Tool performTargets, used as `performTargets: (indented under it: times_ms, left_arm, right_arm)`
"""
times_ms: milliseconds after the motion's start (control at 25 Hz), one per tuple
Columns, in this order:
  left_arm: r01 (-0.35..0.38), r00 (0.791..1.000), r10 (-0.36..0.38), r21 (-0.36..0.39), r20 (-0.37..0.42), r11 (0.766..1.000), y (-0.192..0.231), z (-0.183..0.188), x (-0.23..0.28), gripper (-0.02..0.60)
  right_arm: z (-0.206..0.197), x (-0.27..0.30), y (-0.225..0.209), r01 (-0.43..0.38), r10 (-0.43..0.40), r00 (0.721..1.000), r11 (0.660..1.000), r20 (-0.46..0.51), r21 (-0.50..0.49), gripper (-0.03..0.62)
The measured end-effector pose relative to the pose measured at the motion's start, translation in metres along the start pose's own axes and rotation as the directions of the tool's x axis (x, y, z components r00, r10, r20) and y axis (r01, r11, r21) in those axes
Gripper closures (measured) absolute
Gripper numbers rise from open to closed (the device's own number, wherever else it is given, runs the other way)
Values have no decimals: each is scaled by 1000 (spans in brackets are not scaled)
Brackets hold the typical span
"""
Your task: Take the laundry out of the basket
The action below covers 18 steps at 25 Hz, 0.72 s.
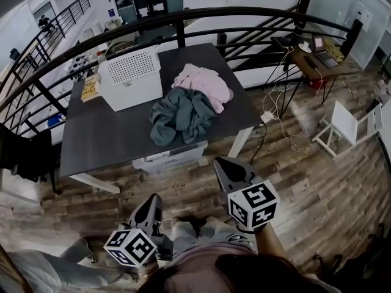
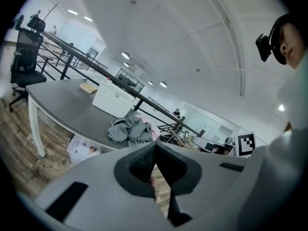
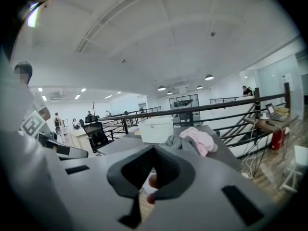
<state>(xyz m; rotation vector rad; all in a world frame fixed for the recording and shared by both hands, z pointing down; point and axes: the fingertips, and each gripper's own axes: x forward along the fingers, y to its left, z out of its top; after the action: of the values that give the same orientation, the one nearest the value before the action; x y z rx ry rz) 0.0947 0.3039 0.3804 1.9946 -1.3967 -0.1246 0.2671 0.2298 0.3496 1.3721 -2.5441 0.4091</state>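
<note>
A white perforated basket (image 1: 129,78) stands at the back left of the dark table (image 1: 104,139). Beside it on the tabletop lie a grey-green garment (image 1: 180,115) and a pink garment (image 1: 204,81), touching each other. Both grippers hang well back from the table, over the wooden floor near the person's body. My left gripper (image 1: 154,199) is shut with nothing in it, its jaws meeting at the tip (image 2: 154,146). My right gripper (image 1: 223,162) is also shut and empty (image 3: 154,149). Past the jaws, both gripper views show the basket (image 2: 115,100) (image 3: 156,129) and the heaped clothes (image 2: 126,129) (image 3: 199,139).
A black railing (image 1: 183,18) curves behind the table. A white box (image 1: 171,159) sits under the table's front edge and a yellow book (image 1: 90,88) lies left of the basket. A white chair (image 1: 345,124), loose cables (image 1: 278,102) and a small desk (image 1: 317,54) stand to the right.
</note>
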Motion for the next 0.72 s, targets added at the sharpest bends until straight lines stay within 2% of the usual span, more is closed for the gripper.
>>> performTargets:
  times_ms: [440, 720]
  left_arm:
    - [-42, 999, 42, -3, 23, 999, -49, -33, 10, 584]
    - [-72, 997, 73, -5, 25, 997, -63, -47, 10, 584]
  right_arm:
    - [-12, -33, -35, -63, 63, 998, 998, -2, 11, 579]
    - [-12, -45, -45, -103, 103, 995, 994, 8, 40, 579]
